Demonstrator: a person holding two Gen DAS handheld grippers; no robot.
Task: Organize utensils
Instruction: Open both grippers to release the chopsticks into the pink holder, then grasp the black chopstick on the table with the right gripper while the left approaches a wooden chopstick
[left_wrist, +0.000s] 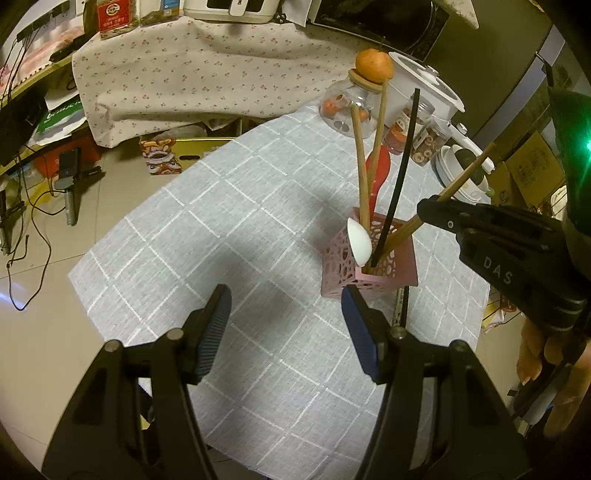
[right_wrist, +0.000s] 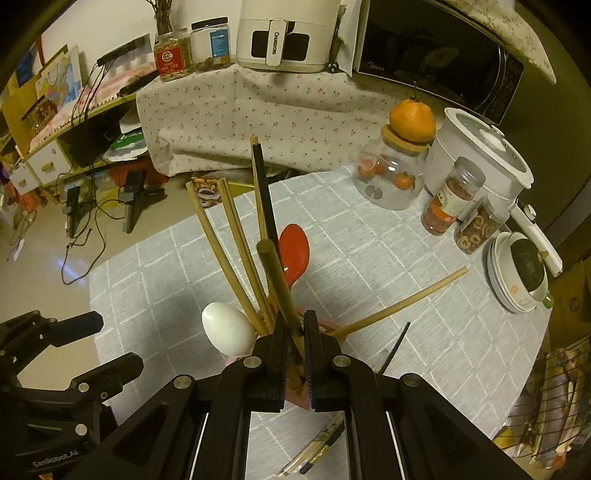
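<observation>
The right gripper (right_wrist: 295, 354) has its fingers (right_wrist: 277, 354) pinched nearly together on a plain wooden chopstick (right_wrist: 397, 303) that slants out of the pink perforated square utensil holder (left_wrist: 369, 275), its far end leaning toward the table's right edge. The left gripper (left_wrist: 286, 328) hangs empty with its fingers (left_wrist: 214, 328) well apart, above bare cloth just beside the holder's near left corner.

The holder stands on the grey checked tablecloth (left_wrist: 236, 206), toward the table's right side. In it are a white ceramic spoon (left_wrist: 359, 242), a red plastic spoon (right_wrist: 293, 254), a black chopstick (left_wrist: 402, 173) and several more wooden sticks.

The step in hand looks like seating this chopstick. To do it well, I would tip the stick more upright before letting go, so its lower end slides to the bottom instead of levering on the rim; the holder looks light and top-heavy, and a sideways push might tip it. The empty gripper could steady the near wall.

The left half of the cloth is open. The far right corner is crowded with glass jars (right_wrist: 391, 177), a white cooker (right_wrist: 480, 155) and stacked dishes (right_wrist: 513, 273), near the stick's free end. A dark stick (right_wrist: 395, 347) lies near the right edge.
</observation>
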